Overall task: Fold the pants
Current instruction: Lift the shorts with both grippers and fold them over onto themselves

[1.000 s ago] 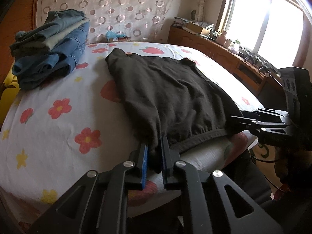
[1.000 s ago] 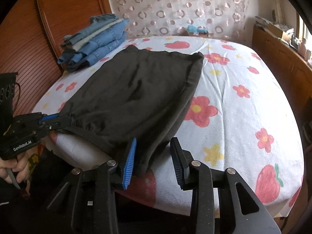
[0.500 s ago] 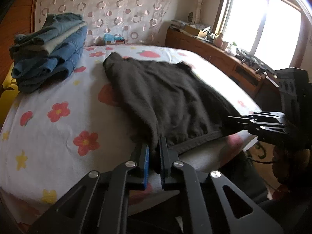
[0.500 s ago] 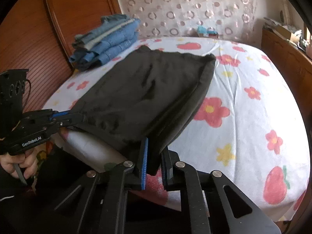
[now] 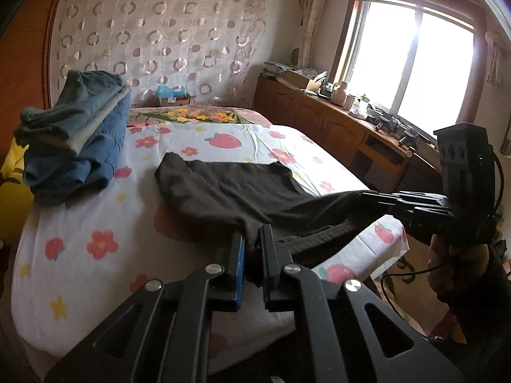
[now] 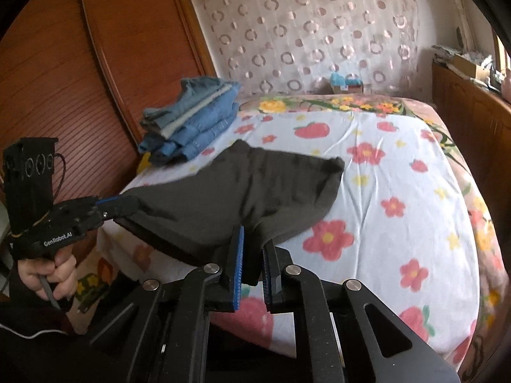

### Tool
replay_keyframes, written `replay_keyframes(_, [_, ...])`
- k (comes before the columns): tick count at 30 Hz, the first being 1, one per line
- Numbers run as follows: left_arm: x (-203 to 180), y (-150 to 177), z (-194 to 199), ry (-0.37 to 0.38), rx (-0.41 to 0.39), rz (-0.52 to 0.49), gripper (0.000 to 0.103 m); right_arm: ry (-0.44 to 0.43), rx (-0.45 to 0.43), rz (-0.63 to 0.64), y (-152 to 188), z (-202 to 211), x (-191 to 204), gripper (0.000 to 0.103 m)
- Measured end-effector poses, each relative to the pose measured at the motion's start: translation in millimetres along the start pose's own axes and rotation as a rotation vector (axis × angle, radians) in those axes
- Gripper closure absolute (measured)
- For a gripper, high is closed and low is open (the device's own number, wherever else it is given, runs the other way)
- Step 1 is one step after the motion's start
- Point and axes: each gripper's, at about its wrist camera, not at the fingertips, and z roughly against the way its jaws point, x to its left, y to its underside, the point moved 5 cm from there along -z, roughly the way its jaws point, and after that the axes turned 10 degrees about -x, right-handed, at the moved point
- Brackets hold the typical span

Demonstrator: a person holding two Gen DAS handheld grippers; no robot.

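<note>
You hold both claws level over the bed's [image 5: 80,223] near edge. Your left gripper [image 5: 252,255] and right gripper [image 6: 252,255] each pinch the dark pants' [image 5: 242,198] waistband, lifted taut between them; the legs lie toward the bed's middle.

Daylight floods through a window [image 5: 412,63] above wooden cabinets [image 5: 322,124], beside a bed [image 5: 80,239] and ring-patterned curtain [image 5: 159,41].
</note>
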Motion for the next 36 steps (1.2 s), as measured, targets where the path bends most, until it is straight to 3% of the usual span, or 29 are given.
replay_keyframes(15, [34,-45,-75,-0.041,0.022,0.001,0.097,0.009,0.015,0.012,-49,-69,-45,0.098])
replay_keyframes(31, [67,-60,-142,-0.081,0.098,0.023,0.094,0.090,0.123,-0.001,-54,-150,-90,0.097])
replay_keyframes(33, [70,-55,-147,-0.097,0.121,0.007,0.091,0.095,0.145,-0.005,-50,-154,-92,0.087])
replay_keyframes(36, [72,-51,-146,-0.101,0.126,-0.001,0.079,0.108,0.150,0.012,-47,-153,-90,0.073])
